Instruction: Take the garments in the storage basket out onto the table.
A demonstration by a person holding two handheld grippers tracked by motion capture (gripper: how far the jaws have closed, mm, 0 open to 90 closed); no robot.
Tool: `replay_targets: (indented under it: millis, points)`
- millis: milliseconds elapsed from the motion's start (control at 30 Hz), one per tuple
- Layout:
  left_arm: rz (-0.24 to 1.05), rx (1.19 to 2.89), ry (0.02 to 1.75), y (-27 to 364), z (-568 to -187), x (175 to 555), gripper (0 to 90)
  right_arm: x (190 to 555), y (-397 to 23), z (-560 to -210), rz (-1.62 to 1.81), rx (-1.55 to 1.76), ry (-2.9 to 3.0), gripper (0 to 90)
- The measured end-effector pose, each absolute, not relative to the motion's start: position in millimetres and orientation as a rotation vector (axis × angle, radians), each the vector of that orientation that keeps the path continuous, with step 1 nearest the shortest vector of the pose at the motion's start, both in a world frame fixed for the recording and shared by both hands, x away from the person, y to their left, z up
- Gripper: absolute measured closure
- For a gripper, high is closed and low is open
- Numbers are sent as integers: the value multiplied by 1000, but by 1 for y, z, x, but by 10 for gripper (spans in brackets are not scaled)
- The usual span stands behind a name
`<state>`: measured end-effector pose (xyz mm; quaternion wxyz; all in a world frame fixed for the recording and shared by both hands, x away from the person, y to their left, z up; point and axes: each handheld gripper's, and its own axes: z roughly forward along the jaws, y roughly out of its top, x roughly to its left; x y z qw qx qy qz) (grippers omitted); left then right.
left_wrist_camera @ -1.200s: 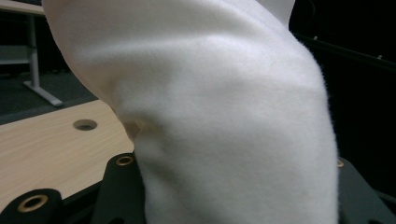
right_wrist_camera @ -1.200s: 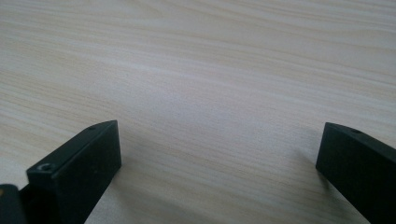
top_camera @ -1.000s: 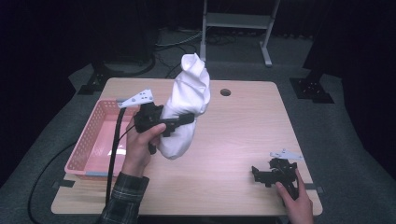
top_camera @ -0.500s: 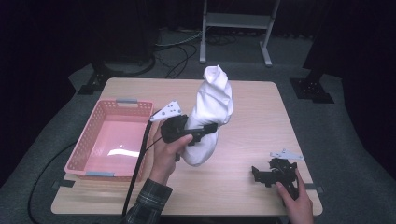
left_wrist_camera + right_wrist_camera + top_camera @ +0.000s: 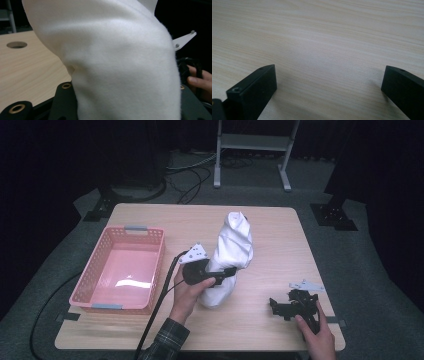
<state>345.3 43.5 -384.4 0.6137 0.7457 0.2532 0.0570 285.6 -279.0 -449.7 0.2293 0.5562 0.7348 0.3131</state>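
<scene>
Pink basket (image 5: 100, 272) sits beside the tongs-held white cloth (image 5: 232, 247).

You are working at a pale wooden desk (image 5: 150, 330) sitting on grey carpet floor (image 5: 370, 255); a grey metal stand (image 5: 252, 142) is standing beyond its far edge, with black cables (image 5: 192, 172) trailing beside it.

The left hand (image 5: 187, 292), in a plaid sleeve (image 5: 165, 342), holds the black two-jaw left gripper (image 5: 226, 271) raised near the middle of the table, its jaws clamped on a white cloth (image 5: 232, 252). The right hand (image 5: 316, 336) rests the black right gripper (image 5: 280, 306) low at the near right corner, with its jaws wide apart and nothing between them.
</scene>
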Motion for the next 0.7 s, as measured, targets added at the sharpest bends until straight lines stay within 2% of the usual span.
replay_targets:
  millis: [233,700]
  points:
    - [134,1821,621,37,-401,349,488,286,-279,-450,862,1531,2023,0]
    - [78,1961,728,28,-410,361,456,285,-279,-450,861,1533,2023,0]
